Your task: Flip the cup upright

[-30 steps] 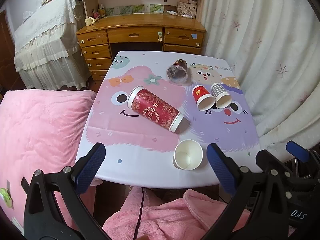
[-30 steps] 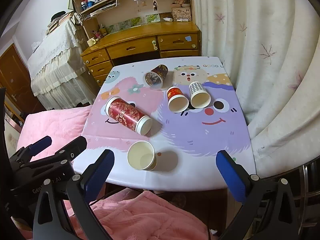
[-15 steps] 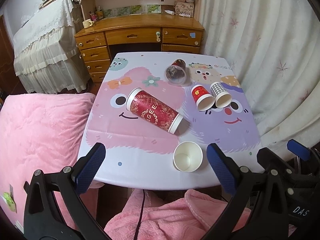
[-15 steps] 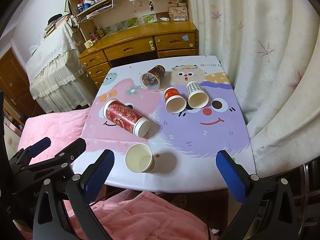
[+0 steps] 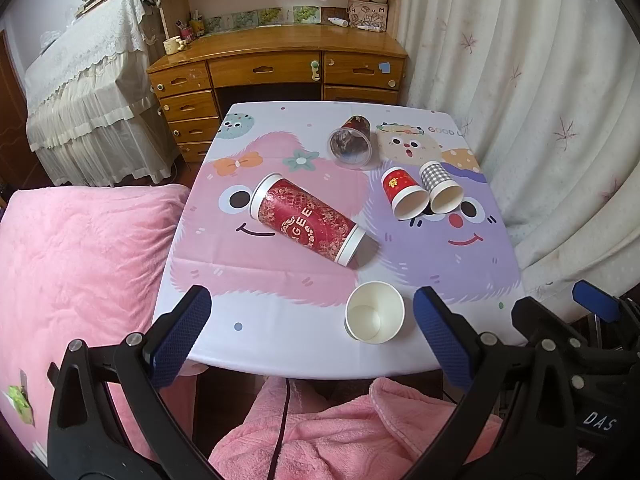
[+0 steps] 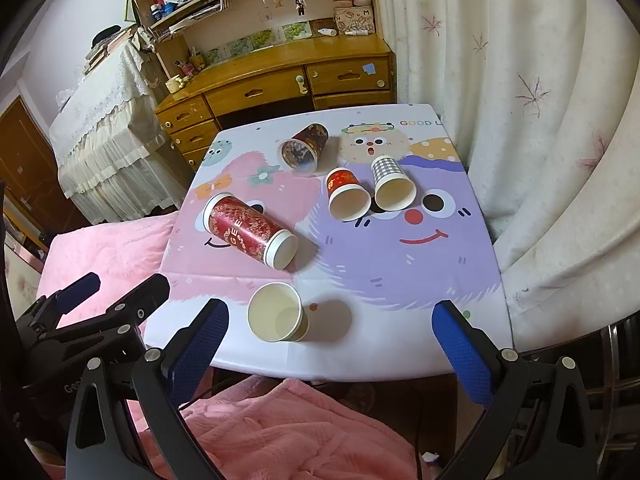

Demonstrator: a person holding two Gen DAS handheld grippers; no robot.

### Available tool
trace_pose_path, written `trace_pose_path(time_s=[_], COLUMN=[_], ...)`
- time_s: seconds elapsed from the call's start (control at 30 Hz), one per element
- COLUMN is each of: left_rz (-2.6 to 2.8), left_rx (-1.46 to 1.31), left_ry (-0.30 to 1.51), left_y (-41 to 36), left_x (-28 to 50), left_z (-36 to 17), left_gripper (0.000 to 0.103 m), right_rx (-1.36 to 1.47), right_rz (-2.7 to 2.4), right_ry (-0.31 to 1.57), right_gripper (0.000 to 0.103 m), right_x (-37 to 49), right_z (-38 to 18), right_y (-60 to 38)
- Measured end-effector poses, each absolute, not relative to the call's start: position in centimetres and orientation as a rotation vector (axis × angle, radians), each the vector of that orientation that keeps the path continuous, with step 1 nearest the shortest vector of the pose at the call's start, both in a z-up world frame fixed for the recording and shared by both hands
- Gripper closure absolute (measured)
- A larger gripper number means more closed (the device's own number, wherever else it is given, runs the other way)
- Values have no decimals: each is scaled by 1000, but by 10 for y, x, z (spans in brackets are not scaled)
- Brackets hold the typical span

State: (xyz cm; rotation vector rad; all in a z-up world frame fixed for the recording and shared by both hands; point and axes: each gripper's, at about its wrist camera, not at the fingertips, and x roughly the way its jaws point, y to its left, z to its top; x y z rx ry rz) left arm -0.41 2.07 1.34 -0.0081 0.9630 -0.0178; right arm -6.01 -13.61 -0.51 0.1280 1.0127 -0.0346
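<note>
Both grippers, left (image 5: 306,322) and right (image 6: 328,326), spread wide, empty | four cups lying sideways | grip tall red cup (image 5: 306,220) mid-body, tilt rim upward.

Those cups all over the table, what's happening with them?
A person holds a two-finger gripper in each hand above the near edge of the table. The left gripper and right gripper both have their jaws wide open and hold nothing. A white cup stands upright near the edge. Four others lie on their sides: a tall red cup, a small red cup, a checked cup and a dark cup. None is being touched yet.
</note>
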Motion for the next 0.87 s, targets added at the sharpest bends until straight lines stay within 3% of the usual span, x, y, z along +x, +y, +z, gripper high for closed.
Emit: trace_pose_path(time_s=[0.87], left_rz=[-24], left_rx=[-2], left_ry=[966], left_y=[22], left_x=[-3], left_z=[12], left_gripper=[3], right_rx=[132], right_rz=[-39], right_ry=[1017], right_gripper=[0], right_x=[-61], right_z=[-7], right_y=[-140])
